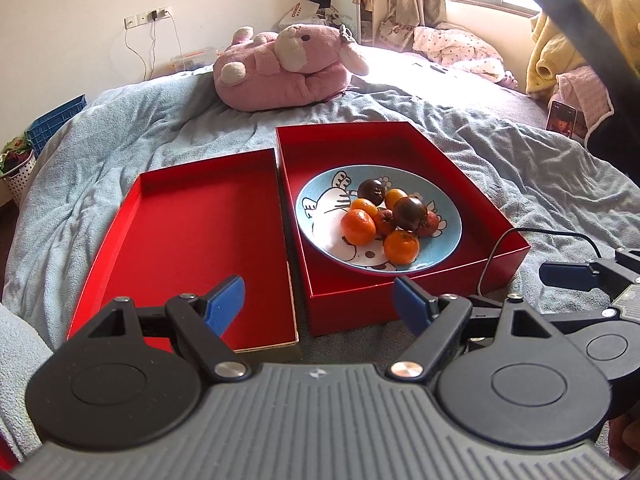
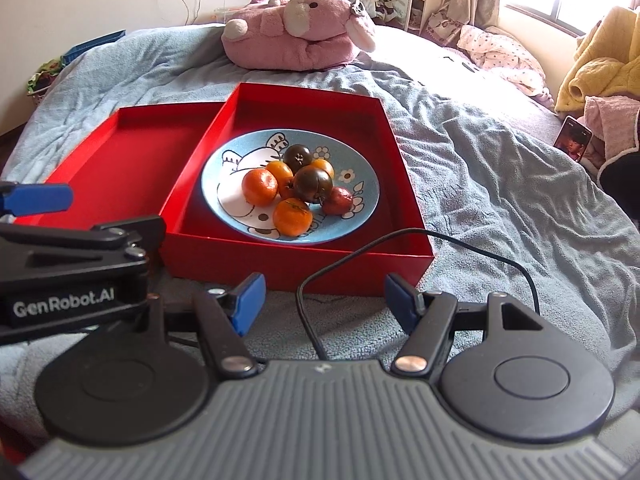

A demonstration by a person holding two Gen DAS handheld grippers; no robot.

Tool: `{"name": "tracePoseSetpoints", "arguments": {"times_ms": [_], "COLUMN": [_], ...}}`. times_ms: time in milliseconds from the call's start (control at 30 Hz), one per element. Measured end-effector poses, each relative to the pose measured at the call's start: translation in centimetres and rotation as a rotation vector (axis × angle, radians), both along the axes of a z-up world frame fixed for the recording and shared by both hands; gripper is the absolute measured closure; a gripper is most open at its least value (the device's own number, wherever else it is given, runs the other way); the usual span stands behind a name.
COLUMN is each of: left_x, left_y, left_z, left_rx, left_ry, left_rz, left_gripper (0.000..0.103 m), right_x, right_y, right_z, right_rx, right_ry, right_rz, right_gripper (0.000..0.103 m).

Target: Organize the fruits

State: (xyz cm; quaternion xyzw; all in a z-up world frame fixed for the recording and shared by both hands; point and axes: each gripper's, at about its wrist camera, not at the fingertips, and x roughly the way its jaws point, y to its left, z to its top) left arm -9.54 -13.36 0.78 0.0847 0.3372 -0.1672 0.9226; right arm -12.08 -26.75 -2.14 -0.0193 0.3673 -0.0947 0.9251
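A blue cartoon plate [image 1: 440, 248] [image 2: 236, 160] sits inside a red box [image 1: 512, 240] [image 2: 408, 196] on the bed. On the plate lie several fruits: orange tangerines [image 1: 358, 226] [image 2: 260, 187], dark tomatoes [image 1: 409, 213] [image 2: 313, 184] and small red fruits [image 2: 337, 200]. A shallow red lid [image 1: 192, 240] [image 2: 120, 160] lies empty to the box's left. My left gripper [image 1: 319, 306] is open and empty, in front of the gap between lid and box. My right gripper [image 2: 325, 304] is open and empty, in front of the box's near wall.
A pink plush toy [image 1: 288, 68] [image 2: 300, 36] lies behind the box on the blue blanket [image 1: 520, 152] [image 2: 500, 184]. A black cable [image 2: 400, 240] loops over the box's near right corner. A phone [image 2: 573, 138] and yellow clothing [image 2: 600, 64] lie at the right.
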Motion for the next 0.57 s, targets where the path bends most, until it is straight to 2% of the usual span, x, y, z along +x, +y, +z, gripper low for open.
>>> {"name": "tracePoseSetpoints", "arguments": {"times_ms": [333,567], "left_x": [0.32,0.09], "left_y": [-0.57,-0.68], "left_z": [-0.55,-0.51], "left_rx": [0.006,-0.004], "left_ry": [0.024,0.011], "left_rz": [-0.023,-0.039], "left_gripper": [0.018,0.018], "right_x": [-0.12,0.01], "right_y": [-0.53,-0.59], "right_z": [-0.70,-0.93], "right_rx": [0.003,0.010], "right_ry": [0.022,0.028], "right_rz": [-0.018,-0.017], "right_gripper": [0.035,0.035]}}
